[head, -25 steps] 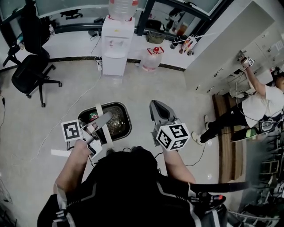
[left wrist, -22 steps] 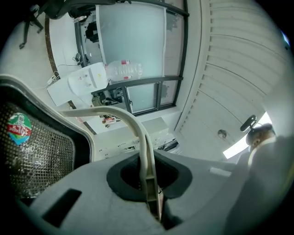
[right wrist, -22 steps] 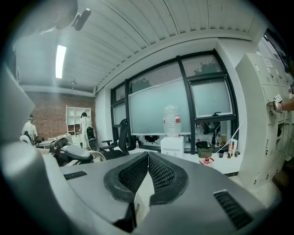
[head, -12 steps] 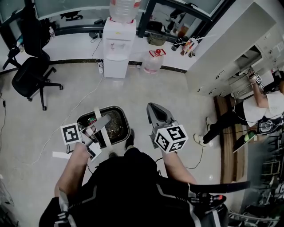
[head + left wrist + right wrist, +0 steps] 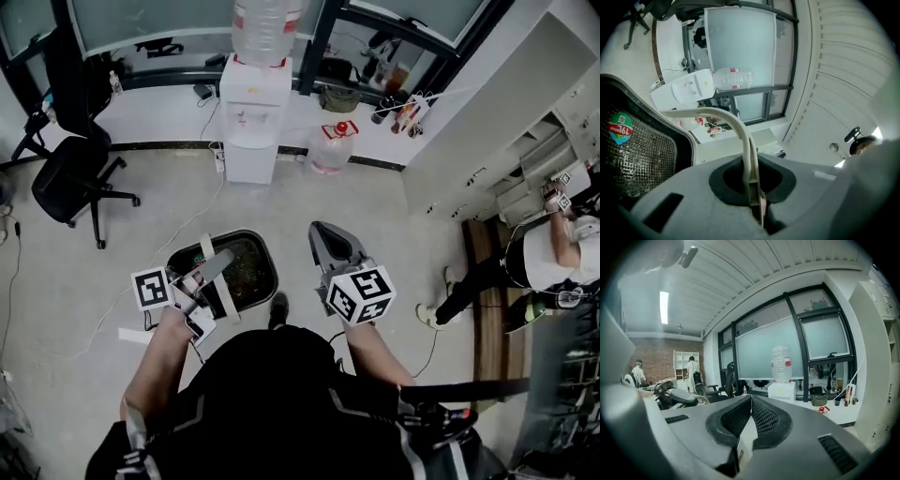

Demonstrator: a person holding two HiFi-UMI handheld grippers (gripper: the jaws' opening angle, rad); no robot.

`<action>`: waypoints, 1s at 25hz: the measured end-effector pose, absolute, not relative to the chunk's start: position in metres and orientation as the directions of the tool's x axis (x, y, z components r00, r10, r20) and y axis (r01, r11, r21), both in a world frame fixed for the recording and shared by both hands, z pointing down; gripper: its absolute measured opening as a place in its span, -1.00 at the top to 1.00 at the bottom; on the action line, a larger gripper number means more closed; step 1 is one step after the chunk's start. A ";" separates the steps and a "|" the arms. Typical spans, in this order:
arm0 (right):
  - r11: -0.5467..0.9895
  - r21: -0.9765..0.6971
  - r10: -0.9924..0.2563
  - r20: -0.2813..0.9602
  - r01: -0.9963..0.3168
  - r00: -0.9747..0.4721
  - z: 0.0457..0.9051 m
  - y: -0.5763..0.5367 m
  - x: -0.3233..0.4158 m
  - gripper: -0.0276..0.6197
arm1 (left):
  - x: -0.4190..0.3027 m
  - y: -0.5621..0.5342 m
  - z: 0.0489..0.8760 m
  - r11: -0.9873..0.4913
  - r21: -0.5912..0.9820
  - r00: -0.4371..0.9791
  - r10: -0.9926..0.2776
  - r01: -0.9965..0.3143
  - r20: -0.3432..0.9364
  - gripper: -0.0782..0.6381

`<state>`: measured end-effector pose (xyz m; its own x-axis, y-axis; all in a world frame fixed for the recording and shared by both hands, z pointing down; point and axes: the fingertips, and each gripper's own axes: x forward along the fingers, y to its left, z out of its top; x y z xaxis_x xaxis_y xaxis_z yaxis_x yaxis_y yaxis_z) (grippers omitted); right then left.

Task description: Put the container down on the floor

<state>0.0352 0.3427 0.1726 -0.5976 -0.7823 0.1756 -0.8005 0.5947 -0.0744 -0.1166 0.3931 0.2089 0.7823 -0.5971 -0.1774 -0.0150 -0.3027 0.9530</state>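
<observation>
The container (image 5: 265,262) is a black mesh basket with a cream hoop handle (image 5: 207,251) and a round green and red sticker (image 5: 620,127) inside. In the head view it is low in front of my legs, over the pale floor. I cannot tell whether its base touches the floor. My left gripper (image 5: 218,264) is shut on the handle (image 5: 736,125), which runs straight into the closed pads of the left gripper (image 5: 755,192). My right gripper (image 5: 327,234) is held to the right of the basket, apart from it. The mesh pads of the right gripper (image 5: 749,403) meet with nothing between them.
A white water dispenser (image 5: 253,122) stands ahead by the window wall, with a water jug (image 5: 330,148) on the floor beside it. An office chair (image 5: 75,173) is at the far left. A white cabinet (image 5: 487,131) and a person (image 5: 553,258) are at the right. Cables trail over the floor.
The basket stays in my left gripper, a little nearer my legs. My view has shifted, so the dispenser sits lower in frame. A shoe now shows beside the basket. The person at right has moved.
</observation>
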 end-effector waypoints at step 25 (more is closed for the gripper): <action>0.610 -0.118 -0.758 0.199 -0.783 -0.621 0.185 0.179 0.135 0.89 | -0.036 0.230 0.204 -0.248 0.964 0.769 -0.633 -0.101 -0.082 0.73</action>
